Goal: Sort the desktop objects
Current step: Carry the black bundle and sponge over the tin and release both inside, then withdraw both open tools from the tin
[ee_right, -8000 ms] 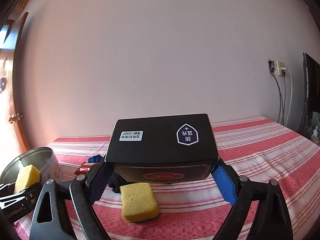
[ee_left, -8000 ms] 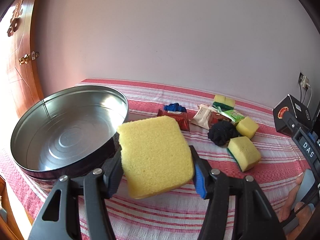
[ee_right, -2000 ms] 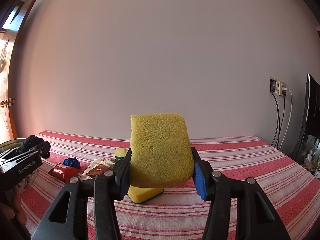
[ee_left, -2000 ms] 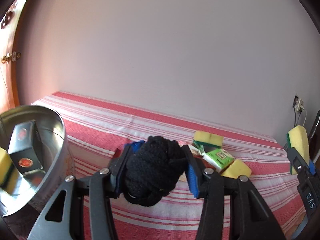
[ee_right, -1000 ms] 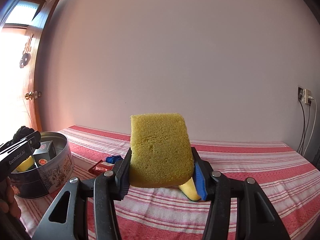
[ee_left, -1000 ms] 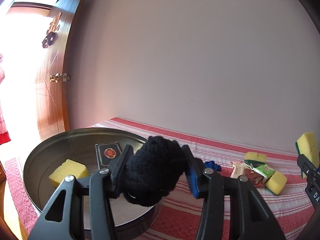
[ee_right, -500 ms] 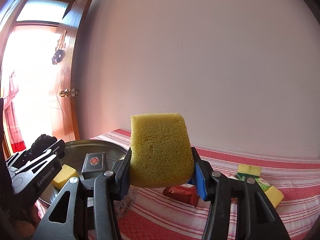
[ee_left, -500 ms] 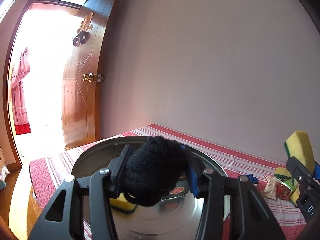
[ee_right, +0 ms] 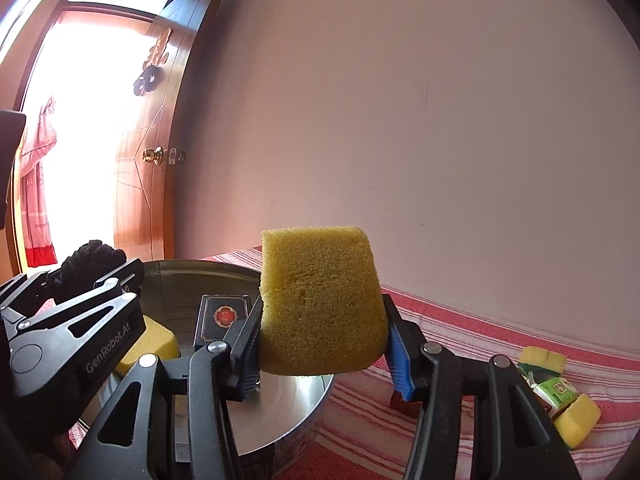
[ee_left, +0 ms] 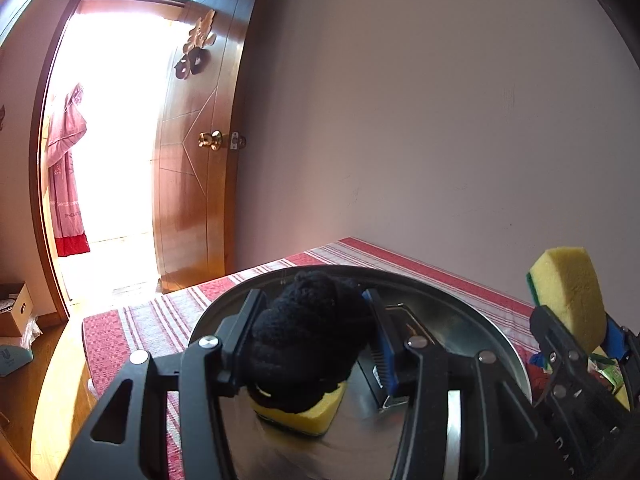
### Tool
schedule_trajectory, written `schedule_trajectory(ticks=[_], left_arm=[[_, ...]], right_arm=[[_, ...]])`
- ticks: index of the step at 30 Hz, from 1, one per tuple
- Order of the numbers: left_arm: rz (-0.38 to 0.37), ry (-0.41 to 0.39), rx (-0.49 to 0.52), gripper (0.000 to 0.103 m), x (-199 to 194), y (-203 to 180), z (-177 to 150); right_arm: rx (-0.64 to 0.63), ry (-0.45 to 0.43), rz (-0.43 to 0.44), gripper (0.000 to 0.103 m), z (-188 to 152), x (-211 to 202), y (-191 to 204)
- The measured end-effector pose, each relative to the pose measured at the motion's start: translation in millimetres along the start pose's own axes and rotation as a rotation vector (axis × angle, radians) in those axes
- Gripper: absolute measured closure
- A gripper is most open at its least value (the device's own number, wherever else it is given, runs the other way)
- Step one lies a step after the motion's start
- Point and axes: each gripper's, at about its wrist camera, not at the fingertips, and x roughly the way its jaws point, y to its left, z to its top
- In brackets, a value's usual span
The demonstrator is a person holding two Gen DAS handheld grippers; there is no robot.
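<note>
Two loads over tin [ee_right: 304,420]: "GenRobot.AI" left gripper [ee_left: 316,326] clamping black (perhaps knitted) bundle [ee_left: 308,336], right gripper [ee_right: 322,344] pinching sponge [ee_right: 320,304].

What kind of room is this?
Probably a room in a home: an open wooden door with a brass knob, a red garment hanging beyond it, and a red striped tablecloth.

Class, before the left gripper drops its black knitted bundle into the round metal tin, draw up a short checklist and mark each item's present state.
1. Left gripper grips black knitted bundle: ok.
2. Bundle over round metal tin: ok.
3. Free floor in tin beside yellow sponge and black box: ok.
4. Right gripper holding its yellow sponge securely: ok.
5. Clearance between the two grippers: cannot tell.
</note>
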Motion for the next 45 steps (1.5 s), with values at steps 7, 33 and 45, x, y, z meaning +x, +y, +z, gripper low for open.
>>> schedule_trajectory(ticks=[7, 33, 45], left_arm=[[0.026, 0.004, 0.044, 0.054, 0, -8, -1], [0.11, 0.023, 0.051, 0.051, 4, -6, 3], [0.132, -0.002, 0.061, 0.013, -1, -6, 4]], right_arm=[[0.011, -0.007, 0.001, 0.048, 4, 1, -6], [0.073, 0.063, 0.089, 0.027, 6, 27, -1], [0.121, 0.043, 0.027, 0.022, 4, 18, -10]])
